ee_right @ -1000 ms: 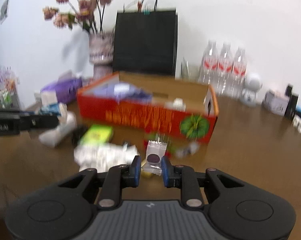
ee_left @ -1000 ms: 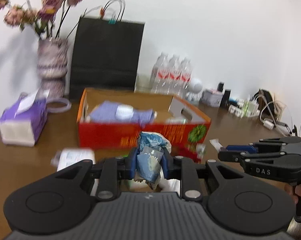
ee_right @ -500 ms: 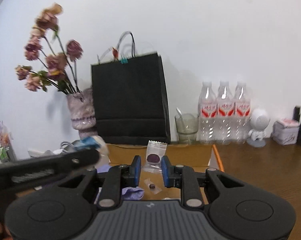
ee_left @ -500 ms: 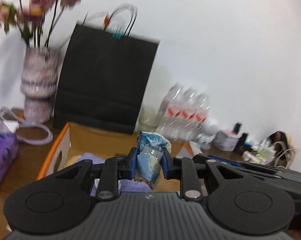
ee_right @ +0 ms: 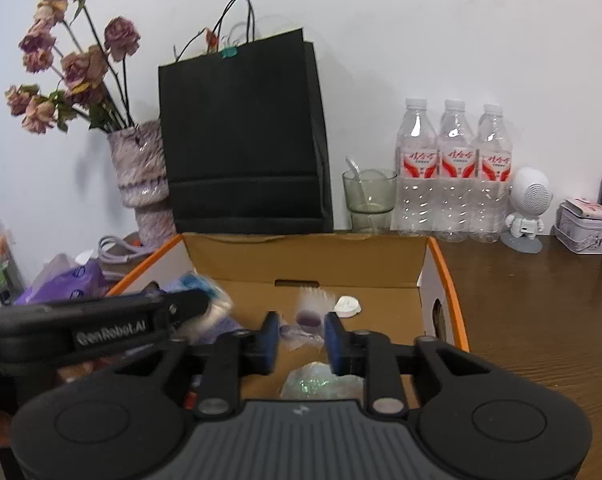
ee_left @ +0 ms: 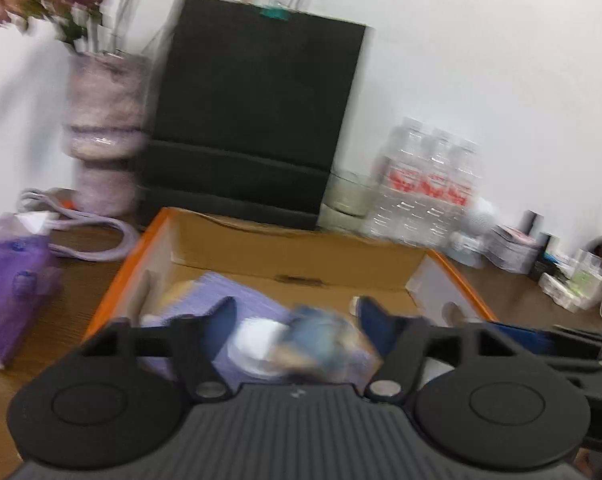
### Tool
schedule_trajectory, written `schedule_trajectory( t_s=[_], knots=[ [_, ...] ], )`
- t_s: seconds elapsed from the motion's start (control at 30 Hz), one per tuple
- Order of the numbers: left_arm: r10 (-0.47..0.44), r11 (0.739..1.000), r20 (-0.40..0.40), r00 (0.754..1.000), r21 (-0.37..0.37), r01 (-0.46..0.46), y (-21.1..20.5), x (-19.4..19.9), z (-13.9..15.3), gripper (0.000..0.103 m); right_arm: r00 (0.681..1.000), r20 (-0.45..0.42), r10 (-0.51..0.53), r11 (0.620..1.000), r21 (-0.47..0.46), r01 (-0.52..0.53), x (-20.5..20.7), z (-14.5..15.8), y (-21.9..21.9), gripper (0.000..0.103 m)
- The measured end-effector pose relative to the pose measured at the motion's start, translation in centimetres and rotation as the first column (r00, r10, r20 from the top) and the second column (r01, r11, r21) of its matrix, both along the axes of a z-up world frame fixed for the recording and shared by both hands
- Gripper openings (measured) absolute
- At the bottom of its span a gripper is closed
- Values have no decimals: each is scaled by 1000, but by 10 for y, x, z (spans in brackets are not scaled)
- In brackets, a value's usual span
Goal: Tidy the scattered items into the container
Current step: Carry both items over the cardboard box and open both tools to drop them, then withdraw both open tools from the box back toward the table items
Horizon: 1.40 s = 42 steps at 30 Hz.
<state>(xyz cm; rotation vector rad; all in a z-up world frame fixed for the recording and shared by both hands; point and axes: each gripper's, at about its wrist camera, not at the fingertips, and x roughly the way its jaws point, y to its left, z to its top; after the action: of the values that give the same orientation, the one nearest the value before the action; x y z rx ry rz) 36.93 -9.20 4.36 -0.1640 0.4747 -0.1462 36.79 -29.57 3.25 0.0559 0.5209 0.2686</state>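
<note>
The orange cardboard box [ee_left: 301, 256] lies just below both grippers. My left gripper [ee_left: 300, 318] is opening, its blue pads wide apart. The crumpled blue packet [ee_left: 321, 340] is a blur between them, loose over a purple pack [ee_left: 229, 300] and a white lid [ee_left: 257, 344] in the box. My right gripper [ee_right: 301, 336] is also opening above the box [ee_right: 441, 272]. The small clear sachet with a purple dot [ee_right: 311, 312] is blurred in the gap, touching neither pad. The left gripper's fingers [ee_right: 181, 308] reach in from the left of the right wrist view.
Behind the box stand a black paper bag [ee_right: 241, 140], a vase of dried flowers [ee_right: 141, 176], a glass [ee_right: 367, 196] and three water bottles [ee_right: 455, 172]. A purple tissue pack [ee_left: 13, 280] lies left of the box. A white figurine [ee_right: 527, 208] and a tin [ee_right: 585, 232] stand to the right.
Both grippers came from in front of the box to over it. Their jaws, shut on the blue packet and the sachet before, have parted and both items are loose.
</note>
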Motion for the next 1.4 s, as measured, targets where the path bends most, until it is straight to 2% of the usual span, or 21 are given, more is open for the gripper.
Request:
schedule_trajectory(
  t_s=[0.03, 0.1, 0.23, 0.97, 1.2, 1.3, 1.4],
  knots=[
    [19, 1000, 14, 1000, 7, -19, 3, -1, 2, 103, 1000, -6, -15, 1000, -3, 15, 0, 1, -1, 74],
    [22, 1000, 37, 999, -1, -22, 8, -4, 7, 103, 999, -8, -37, 999, -11, 37, -1, 3, -5, 103],
    [39, 999, 43, 998, 0, -39, 9, -6, 12, 103, 999, -6, -34, 999, 29, 34, -2, 7, -12, 103],
    [22, 1000, 56, 998, 4, -22, 9, -13, 18, 103, 997, -12, -77, 997, 9, 77, -3, 8, -13, 103],
    [40, 999, 110, 993, -27, -37, 36, -47, 39, 103, 996, 3, -91, 995, 39, 91, -16, 19, -21, 103],
    [38, 999, 119, 992, -12, -36, 47, -64, 42, 103, 997, 19, -81, 996, 42, 81, -29, 25, -23, 103],
    [30, 999, 118, 993, 36, -34, 60, -84, 40, 103, 997, 24, -68, 998, 18, 68, -47, 24, -25, 103]
  ],
)
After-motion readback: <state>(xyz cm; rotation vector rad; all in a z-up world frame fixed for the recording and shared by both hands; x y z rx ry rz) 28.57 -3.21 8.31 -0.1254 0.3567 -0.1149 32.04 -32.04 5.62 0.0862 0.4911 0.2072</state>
